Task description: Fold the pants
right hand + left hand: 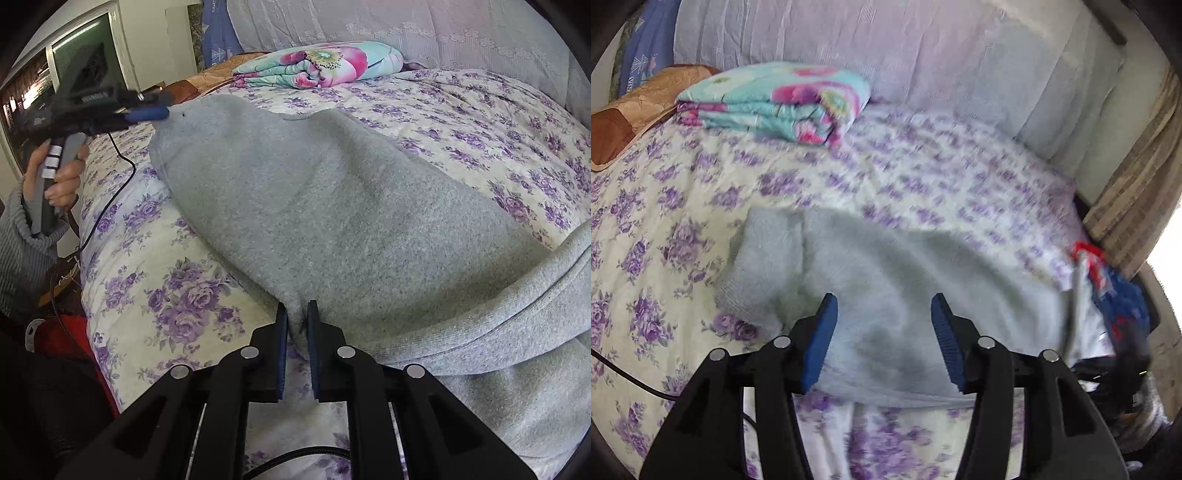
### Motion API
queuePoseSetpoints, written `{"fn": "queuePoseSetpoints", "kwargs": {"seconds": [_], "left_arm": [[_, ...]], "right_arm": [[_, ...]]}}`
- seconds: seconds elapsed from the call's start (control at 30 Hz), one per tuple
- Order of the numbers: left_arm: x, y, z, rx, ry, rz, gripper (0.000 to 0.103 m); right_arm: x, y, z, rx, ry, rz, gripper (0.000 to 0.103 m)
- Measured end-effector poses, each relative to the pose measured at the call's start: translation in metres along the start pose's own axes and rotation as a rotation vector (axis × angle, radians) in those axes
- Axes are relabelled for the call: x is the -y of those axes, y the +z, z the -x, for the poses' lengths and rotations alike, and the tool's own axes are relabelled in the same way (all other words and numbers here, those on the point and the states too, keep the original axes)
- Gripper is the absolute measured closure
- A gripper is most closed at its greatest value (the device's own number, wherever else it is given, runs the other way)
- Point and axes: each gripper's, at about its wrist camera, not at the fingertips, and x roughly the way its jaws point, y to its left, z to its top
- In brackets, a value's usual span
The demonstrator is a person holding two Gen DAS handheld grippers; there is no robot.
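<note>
Grey pants (332,206) are lying across the bed (177,295), w/ one end already doubled over and the waistband (517,302) trailing near the right side. Right tool (297,314) is pinching a fold of the near edge, jaws nearly closed on the cloth. Left tool (884,325) is standing about half open over the folded end, gripping nothing; pads (822,339) look clear of the fabric. For a clean fold, prob. best to lay the pinched edge flat, lined up w/ the layer below, before letting go, then smooth wrinkles outward.
</note>
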Motion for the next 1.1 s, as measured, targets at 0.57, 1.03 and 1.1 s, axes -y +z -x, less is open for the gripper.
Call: {"fn": "queuePoseSetpoints", "kwargs": {"seconds": [0.57, 1.03, 1.1], "left_arm": [[0.126, -0.025, -0.025, -0.037, -0.263, -0.283, 0.04], [0.13, -0.061, -0.084, -0.136, -0.394, -0.264, 0.031], [0.126, -0.061, -0.083, -0.135, -0.415, -0.254, 0.031]], "right_arm": [[0.11, 0.036, 0.096, 0.209, -0.324, -0.375, 0.041], [0.148, 0.065, 0.004, 0.027, -0.909, -0.511, 0.042], [0.154, 0.049, 0.014, 0.071, -0.842, -0.538, 0.091]]}}
